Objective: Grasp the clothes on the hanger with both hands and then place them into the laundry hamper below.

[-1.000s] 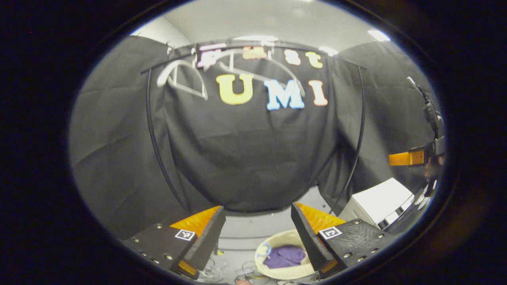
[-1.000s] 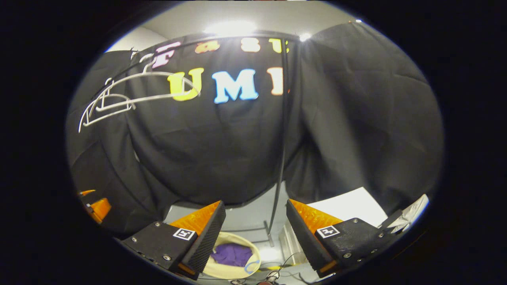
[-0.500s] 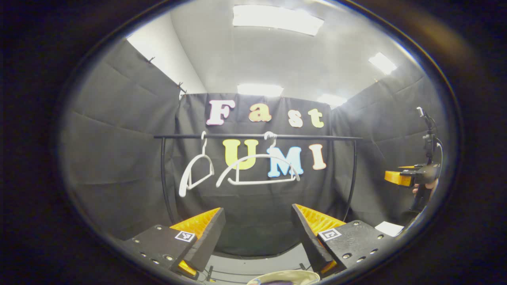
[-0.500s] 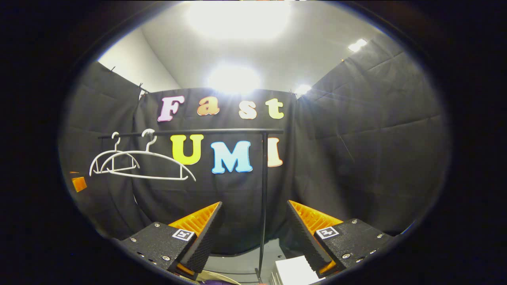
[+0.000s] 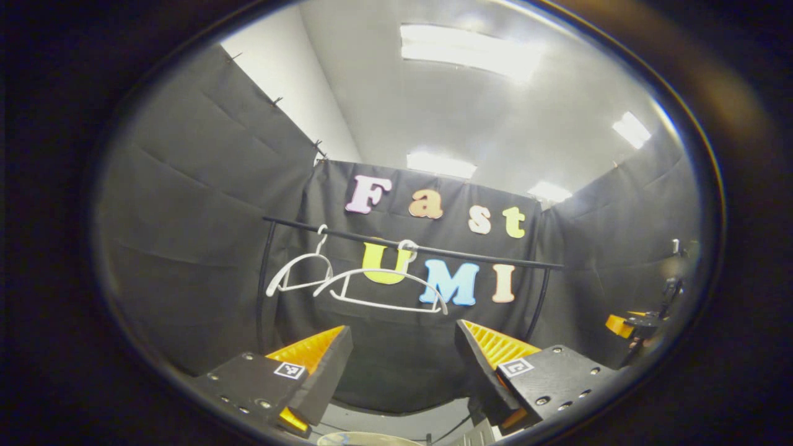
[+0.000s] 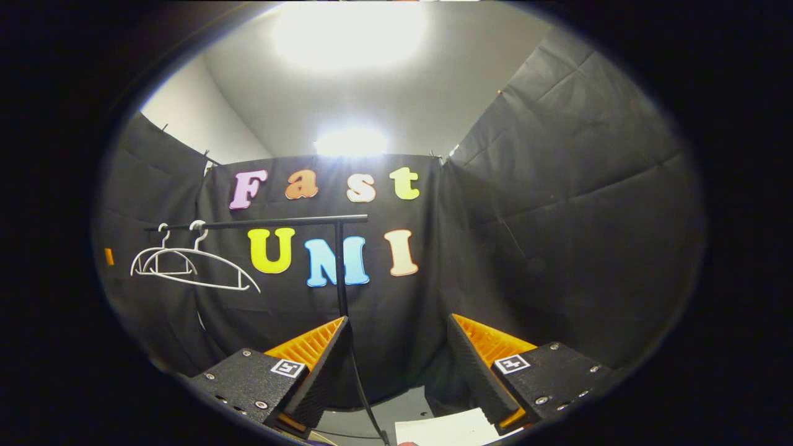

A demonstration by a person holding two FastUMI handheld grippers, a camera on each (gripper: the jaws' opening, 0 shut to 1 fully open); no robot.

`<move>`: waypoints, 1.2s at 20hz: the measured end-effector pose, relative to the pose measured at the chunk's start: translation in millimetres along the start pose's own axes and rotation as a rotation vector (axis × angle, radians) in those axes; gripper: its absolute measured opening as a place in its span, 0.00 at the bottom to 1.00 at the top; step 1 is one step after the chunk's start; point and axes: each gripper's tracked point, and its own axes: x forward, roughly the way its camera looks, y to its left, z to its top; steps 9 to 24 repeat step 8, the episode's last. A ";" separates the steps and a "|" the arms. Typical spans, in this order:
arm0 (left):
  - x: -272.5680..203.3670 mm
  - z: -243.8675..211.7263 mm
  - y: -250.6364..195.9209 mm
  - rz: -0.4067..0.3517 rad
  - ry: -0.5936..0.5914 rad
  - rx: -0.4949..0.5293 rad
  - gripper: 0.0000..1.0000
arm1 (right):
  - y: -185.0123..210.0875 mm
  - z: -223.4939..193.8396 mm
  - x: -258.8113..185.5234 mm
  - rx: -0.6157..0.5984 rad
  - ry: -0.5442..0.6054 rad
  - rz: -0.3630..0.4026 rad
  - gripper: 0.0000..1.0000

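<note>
Left hand-held gripper (image 5: 403,365) sits with its fingers spread apart and nothing between them, pointed up toward the black rail (image 5: 433,249). In the left gripper view, two white hangers (image 5: 347,285) dangle bare from the left end of that rail; no garment drapes on either. A pale curved rim, probably the laundry hamper (image 5: 365,438), peeks in at the bottom edge, below the rail. At the far right the other gripper is small and blurred.

In the right gripper view, the right hand-held gripper (image 6: 398,359) is likewise spread wide and empty. The same bare hangers (image 6: 186,267) hang at the rail's left end. A white sheet (image 6: 446,428) lies low between the fingers.

Judging by the bare hangers, the drop into the hamper looks done; what remains is checking the hamper's contents, which cannot be seen here.
</note>
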 end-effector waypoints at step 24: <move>-60.7 -10.6 -30.9 0.129 -0.094 0.081 1.00 | 5.8 -19.1 -18.2 -0.055 0.017 0.197 0.96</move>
